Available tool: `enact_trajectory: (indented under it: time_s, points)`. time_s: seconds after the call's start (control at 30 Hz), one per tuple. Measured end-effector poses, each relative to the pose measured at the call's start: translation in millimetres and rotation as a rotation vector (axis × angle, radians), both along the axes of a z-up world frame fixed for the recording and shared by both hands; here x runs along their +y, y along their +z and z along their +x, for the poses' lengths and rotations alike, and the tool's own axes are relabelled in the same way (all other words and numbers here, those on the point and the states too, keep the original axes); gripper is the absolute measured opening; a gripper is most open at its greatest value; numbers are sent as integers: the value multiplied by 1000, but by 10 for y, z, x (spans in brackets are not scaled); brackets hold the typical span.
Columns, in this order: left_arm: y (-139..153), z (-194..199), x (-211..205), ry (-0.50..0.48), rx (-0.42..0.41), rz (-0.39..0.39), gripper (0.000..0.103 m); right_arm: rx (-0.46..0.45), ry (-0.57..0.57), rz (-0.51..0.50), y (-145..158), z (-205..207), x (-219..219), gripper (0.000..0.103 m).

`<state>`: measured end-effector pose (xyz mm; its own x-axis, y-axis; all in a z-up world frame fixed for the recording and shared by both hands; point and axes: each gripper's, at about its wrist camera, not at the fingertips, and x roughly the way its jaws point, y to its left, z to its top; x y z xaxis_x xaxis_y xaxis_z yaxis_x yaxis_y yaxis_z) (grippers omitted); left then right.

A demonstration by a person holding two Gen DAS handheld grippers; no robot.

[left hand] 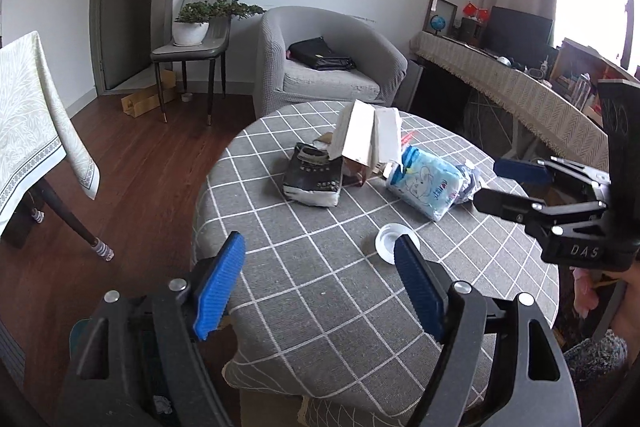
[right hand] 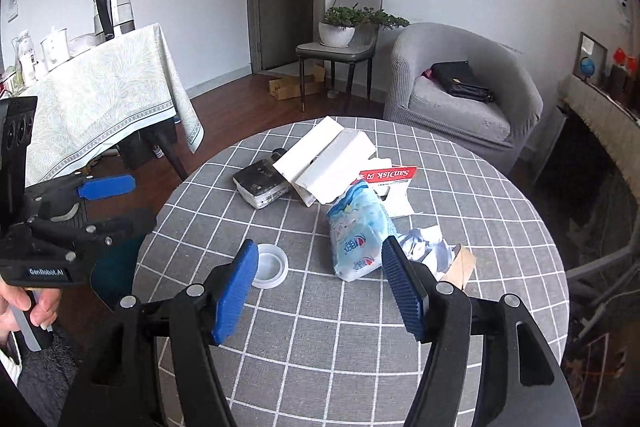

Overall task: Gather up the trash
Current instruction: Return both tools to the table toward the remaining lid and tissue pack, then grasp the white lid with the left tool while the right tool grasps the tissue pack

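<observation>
Round table (right hand: 500, 227) under grey checked cloth, litter clustered toward far half. Left gripper (left hand: 320, 287) spread wide, nothing between the blue pads, hanging over near-left edge of table. Right gripper (right hand: 320, 287) likewise spread and empty, aimed at the blue-and-white plastic pack (right hand: 358, 231), which lies just beyond the fingertips, not touched. White round lid (right hand: 270, 265) flat on cloth just beside the pack, close to the right gripper's left pad. Crumpled silver wrapper (right hand: 424, 247) and a scrap of brown card (right hand: 464, 263) touching the pack's far side. Further back: bent white carton (right hand: 328, 163) leaning tent-like, dark packet (right hand: 260, 185) against it, red-labelled card (right hand: 388, 175) partly under the pile. No bin seen in either view. Risks, judged: soft pack likely to slump or slide on cloth if pinched near one end; wrapper could drag along and drop off; lid too low and flat for an easy pinch, may skid toward table edge; carton could topple onto neighbours if brushed; grippers working close together could collide.
</observation>
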<state>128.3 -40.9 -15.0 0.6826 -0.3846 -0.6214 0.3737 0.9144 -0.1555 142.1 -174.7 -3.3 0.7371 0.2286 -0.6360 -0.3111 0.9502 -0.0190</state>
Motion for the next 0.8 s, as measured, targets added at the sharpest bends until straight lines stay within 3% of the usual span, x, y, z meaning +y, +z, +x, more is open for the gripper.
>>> enact_trajectory:
  time_s: [0.17,0.43,0.8]
  points:
    - [-183,47,-310,-66,18,62,82,6,30,-3,59,158,-106,70]
    - [-366,166,-670,-142,53,72,81,64,101,39,179,562,-314,76]
    - [-514,385,-847,-117,79,71,67,135,148,60,-75,825,-432,76]
